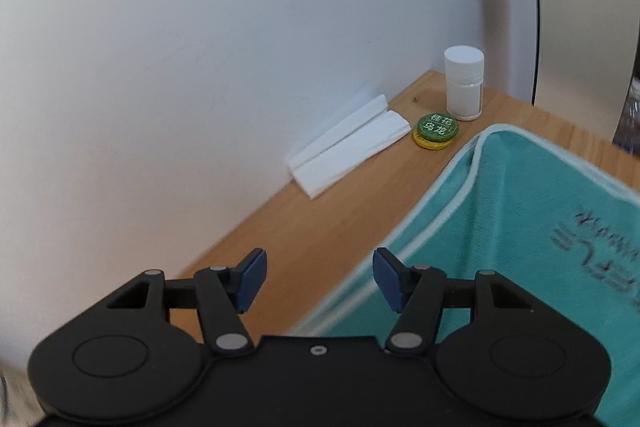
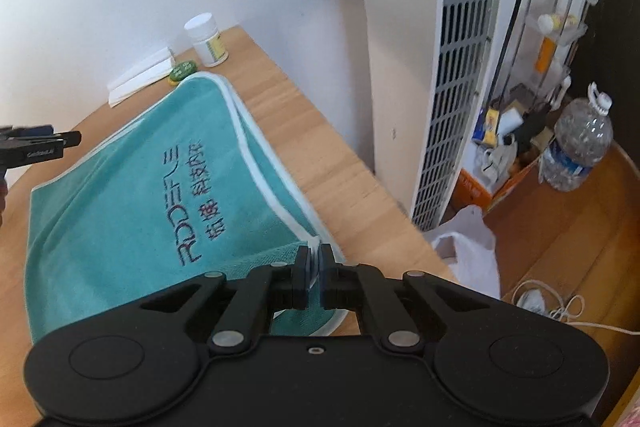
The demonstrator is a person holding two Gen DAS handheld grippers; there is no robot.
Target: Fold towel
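Right tool [image 2: 315, 265] pinches the towel [image 2: 132, 179] corner; left tool [image 1: 316, 277] hangs wide open, empty. Mid-fold; next, left must grab an edge.

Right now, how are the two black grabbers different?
The left gripper has its jaws wide open and holds nothing, hovering over the wooden table beside the towel. The right gripper has its jaws shut, pinching the towel's white-trimmed edge. Both are black with two fingers.
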